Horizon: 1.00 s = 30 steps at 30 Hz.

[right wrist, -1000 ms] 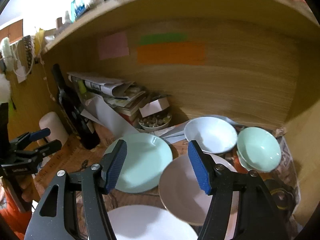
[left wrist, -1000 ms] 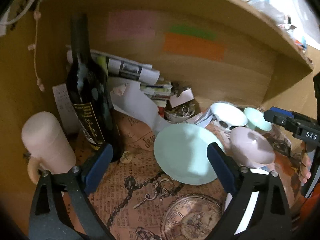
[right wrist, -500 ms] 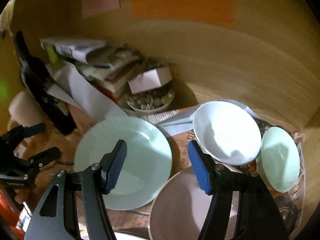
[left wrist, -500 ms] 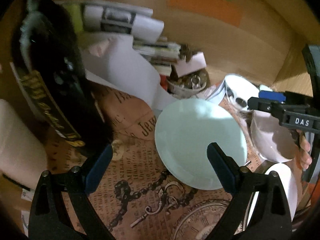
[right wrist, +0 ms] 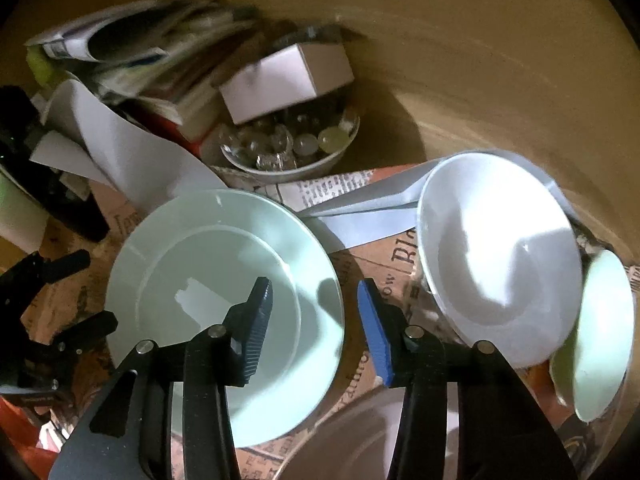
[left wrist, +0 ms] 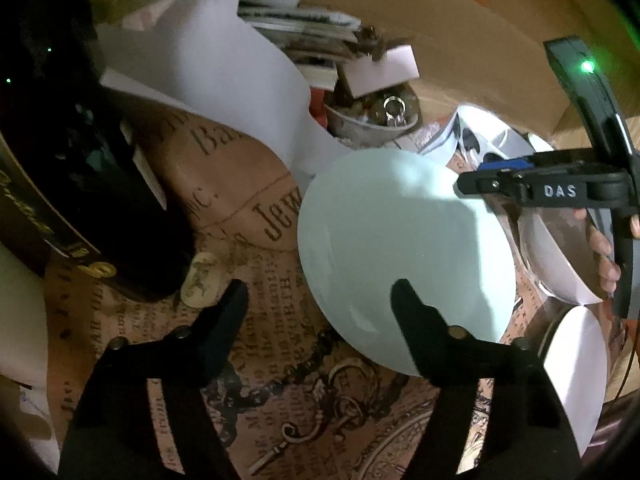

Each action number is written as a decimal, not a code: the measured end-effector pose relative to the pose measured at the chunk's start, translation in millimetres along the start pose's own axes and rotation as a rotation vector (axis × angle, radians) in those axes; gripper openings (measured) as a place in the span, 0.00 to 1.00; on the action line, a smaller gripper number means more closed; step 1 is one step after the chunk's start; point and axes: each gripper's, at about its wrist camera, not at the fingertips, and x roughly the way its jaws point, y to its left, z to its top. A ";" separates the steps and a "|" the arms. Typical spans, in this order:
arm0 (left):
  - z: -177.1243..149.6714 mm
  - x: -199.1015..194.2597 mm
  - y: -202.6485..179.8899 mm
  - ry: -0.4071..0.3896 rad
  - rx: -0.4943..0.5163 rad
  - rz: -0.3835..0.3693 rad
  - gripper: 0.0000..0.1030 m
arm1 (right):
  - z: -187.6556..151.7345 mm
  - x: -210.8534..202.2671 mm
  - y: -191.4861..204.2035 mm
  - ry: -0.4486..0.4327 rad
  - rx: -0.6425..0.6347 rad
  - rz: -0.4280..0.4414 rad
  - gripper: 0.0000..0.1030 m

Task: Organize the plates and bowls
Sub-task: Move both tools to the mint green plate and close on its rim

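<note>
A pale green plate lies flat on the printed cloth in the cabinet. My left gripper is open, low over the plate's near-left rim, one finger over the plate, one over the cloth. My right gripper is open above the plate's right edge; it shows in the left wrist view beyond the plate. A white bowl and a pale green bowl sit to the right. A pinkish bowl and a white plate lie at the right.
A dark bottle stands at the left. A small bowl of glass beads with a white box, stacked papers and a curled white sheet crowd the back. The wooden back wall is close.
Both grippers have moved forward and down into the cabinet toward the pale green plate. Both stay open.
</note>
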 end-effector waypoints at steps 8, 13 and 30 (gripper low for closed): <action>-6.1 15.3 0.1 0.065 -0.005 -0.054 0.42 | 5.4 24.8 -5.0 0.083 0.003 -0.003 0.31; -6.6 19.2 -4.2 0.080 -0.004 -0.104 0.33 | 5.9 33.4 -4.1 0.106 -0.004 0.011 0.26; -9.2 20.2 -12.5 0.073 0.004 -0.096 0.29 | -6.2 28.0 13.3 0.064 -0.058 -0.018 0.25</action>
